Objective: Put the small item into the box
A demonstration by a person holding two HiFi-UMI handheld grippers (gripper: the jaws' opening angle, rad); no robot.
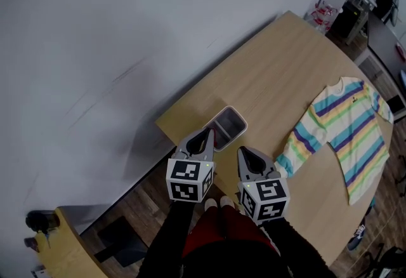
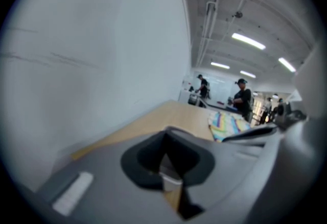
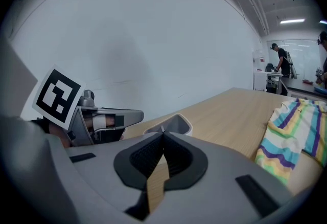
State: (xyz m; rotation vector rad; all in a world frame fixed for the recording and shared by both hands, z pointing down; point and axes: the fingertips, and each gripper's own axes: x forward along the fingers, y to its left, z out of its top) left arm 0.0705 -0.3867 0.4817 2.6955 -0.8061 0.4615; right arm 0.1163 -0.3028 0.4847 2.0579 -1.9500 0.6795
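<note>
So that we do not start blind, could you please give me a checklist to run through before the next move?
1. Box open, on the table: ok.
2. Small item in sight: not ok, none shows in any view.
3. Left gripper empty: ok, jaws shut on nothing.
4. Right gripper empty: ok, jaws shut on nothing.
5. Striped sweater apart from box: ok.

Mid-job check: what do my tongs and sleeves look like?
The left tongs and right tongs are grey plastic wedges with black ribbed pads. Each carries a white cube printed with black square markers. Both sleeves are black.
</note>
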